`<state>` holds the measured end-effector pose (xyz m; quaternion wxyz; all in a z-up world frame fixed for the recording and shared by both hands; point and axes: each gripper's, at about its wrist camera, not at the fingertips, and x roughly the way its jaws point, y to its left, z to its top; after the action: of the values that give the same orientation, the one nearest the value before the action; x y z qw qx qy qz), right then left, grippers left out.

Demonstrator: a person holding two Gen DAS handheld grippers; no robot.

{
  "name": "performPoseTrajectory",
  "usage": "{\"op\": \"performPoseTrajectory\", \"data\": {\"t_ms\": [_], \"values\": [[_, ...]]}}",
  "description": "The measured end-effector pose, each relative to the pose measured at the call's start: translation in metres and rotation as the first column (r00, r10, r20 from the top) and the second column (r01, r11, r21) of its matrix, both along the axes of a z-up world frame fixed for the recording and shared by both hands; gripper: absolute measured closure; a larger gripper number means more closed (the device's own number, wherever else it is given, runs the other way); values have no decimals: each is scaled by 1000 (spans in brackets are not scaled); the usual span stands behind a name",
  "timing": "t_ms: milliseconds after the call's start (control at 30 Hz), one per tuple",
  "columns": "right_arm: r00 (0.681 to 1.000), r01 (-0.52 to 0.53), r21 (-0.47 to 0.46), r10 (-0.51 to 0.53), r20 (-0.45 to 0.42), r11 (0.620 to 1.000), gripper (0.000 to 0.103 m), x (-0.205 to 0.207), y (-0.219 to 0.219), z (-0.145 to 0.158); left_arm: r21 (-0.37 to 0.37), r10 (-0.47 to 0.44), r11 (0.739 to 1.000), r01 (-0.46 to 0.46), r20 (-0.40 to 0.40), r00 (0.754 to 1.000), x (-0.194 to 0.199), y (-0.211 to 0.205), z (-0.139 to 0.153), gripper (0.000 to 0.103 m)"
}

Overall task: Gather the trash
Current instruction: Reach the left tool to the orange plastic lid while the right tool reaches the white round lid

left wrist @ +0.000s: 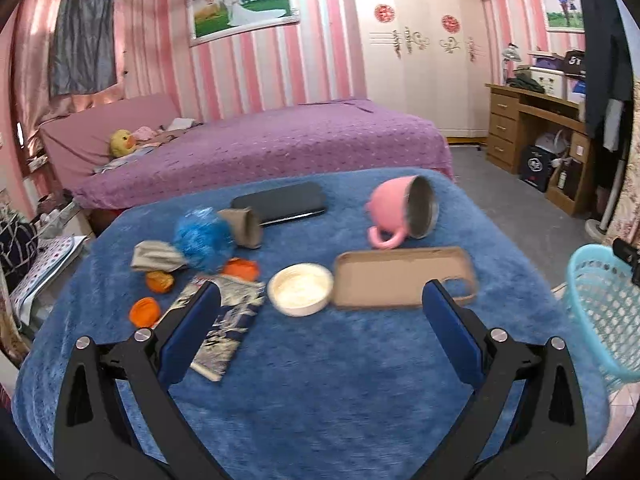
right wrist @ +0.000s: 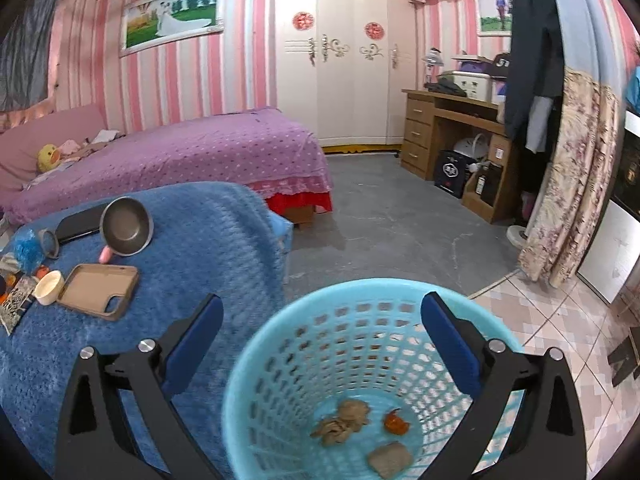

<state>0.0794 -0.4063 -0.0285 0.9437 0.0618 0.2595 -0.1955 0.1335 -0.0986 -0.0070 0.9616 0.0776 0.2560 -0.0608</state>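
My left gripper [left wrist: 320, 300] is open and empty above the blue blanket-covered table [left wrist: 320, 400]. Ahead of it lie orange peels [left wrist: 144, 312], a crumpled grey paper [left wrist: 156, 257], a blue mesh ball [left wrist: 204, 238], a brown paper cup on its side [left wrist: 246, 227] and a printed wrapper [left wrist: 226, 328]. My right gripper [right wrist: 320, 308] is open and empty above the light blue trash basket [right wrist: 280, 360], which holds brown scraps [right wrist: 344, 420], an orange peel [right wrist: 396, 424] and a crumpled paper [right wrist: 390, 460].
On the table also lie a white round dish [left wrist: 301, 289], a tan phone case [left wrist: 400, 276], a pink mug on its side [left wrist: 400, 210] and a black phone [left wrist: 280, 202]. The basket [left wrist: 604, 312] stands on the floor right of the table. A purple bed [left wrist: 260, 148] lies behind.
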Motion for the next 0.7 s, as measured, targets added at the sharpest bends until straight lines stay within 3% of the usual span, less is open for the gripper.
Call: {"op": "performPoseTrajectory", "data": {"t_ms": [133,467,700], "values": [[1000,-25,-31,25,-5,999,6,8,21,1,-8,20,1000,-20,-43,999,11,22,-13,6],[993,-116,-42,115,-22,992,6,29,70,-1,5,93,996,-93,-37,995,28,80,-22,6],[989,-142,-54,140,-52,988,5,40,92,-8,-78,158,983,-168,-123,980,52,130,-30,6]]}}
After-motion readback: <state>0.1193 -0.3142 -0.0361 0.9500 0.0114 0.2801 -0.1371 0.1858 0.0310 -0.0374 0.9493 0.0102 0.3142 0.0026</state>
